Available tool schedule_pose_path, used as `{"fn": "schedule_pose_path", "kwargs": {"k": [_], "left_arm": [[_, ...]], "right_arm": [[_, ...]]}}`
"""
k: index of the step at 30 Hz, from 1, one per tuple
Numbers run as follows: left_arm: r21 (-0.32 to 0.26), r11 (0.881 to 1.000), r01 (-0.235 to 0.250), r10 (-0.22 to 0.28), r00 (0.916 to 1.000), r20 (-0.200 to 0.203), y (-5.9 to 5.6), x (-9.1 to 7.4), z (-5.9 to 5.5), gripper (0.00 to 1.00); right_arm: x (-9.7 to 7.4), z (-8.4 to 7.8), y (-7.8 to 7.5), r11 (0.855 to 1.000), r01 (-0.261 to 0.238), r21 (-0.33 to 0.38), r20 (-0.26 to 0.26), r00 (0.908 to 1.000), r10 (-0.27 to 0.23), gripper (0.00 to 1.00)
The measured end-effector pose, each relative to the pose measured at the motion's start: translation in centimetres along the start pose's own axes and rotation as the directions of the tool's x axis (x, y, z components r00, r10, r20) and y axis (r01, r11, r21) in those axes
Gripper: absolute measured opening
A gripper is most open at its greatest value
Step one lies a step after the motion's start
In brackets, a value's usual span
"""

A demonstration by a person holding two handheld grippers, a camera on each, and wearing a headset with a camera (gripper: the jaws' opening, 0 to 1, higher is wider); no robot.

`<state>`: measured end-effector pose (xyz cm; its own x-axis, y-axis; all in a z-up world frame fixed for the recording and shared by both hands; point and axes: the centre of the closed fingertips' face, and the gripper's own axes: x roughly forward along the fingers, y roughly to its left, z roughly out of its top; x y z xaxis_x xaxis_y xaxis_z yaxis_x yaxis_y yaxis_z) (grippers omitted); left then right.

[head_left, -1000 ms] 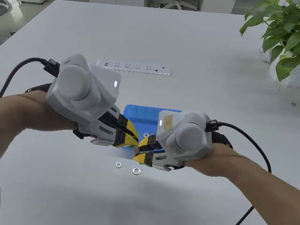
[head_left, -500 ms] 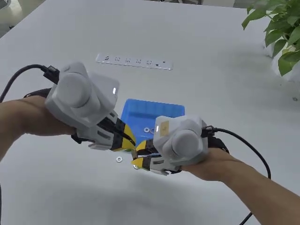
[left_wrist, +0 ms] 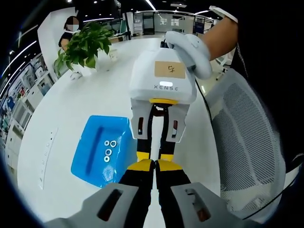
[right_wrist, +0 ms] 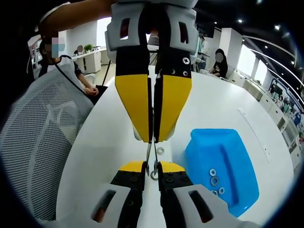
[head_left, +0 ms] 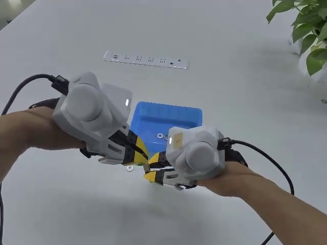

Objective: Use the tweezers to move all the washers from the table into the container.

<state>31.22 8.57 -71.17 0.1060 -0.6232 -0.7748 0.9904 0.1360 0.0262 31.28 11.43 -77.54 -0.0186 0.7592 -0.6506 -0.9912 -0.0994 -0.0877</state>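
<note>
Tweezers (right_wrist: 151, 148) largely out of sight

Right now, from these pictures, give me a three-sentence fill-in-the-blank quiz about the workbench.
1. The container holding washers is ___ in colour.
2. Beyond it on the table lies a white ___ strip.
3. The left gripper clamps the ___ between its yellow jaws.
Missing words: blue; power; tweezers.
</note>
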Motion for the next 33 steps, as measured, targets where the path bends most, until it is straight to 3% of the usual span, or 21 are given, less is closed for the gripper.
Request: {"fn": "schedule_pose_path", "kwargs": {"k": [6,21,33], "left_arm": [[0.003,1.0,0.008,-0.008,0.9999,-0.009,0.13,0.55,-0.47,0.05],[-0.025,1.0,0.006,-0.005,0.9998,0.021,0.8,0.76,-0.04,0.05],[-0.032,0.999,0.018,-0.017,0.9994,0.031,0.66,1.01,0.25,0.05]], "right_arm": [[0.33,-0.39,-0.06,1.0,-0.005,0.009,-0.003,1.0,0.005,0.12],[0.38,-0.58,-0.3,1.0,-0.009,0.021,-0.018,0.9998,0.009,0.11],[0.28,-0.69,-0.27,0.999,-0.004,0.036,-0.018,0.9998,0.005,0.09]]}}
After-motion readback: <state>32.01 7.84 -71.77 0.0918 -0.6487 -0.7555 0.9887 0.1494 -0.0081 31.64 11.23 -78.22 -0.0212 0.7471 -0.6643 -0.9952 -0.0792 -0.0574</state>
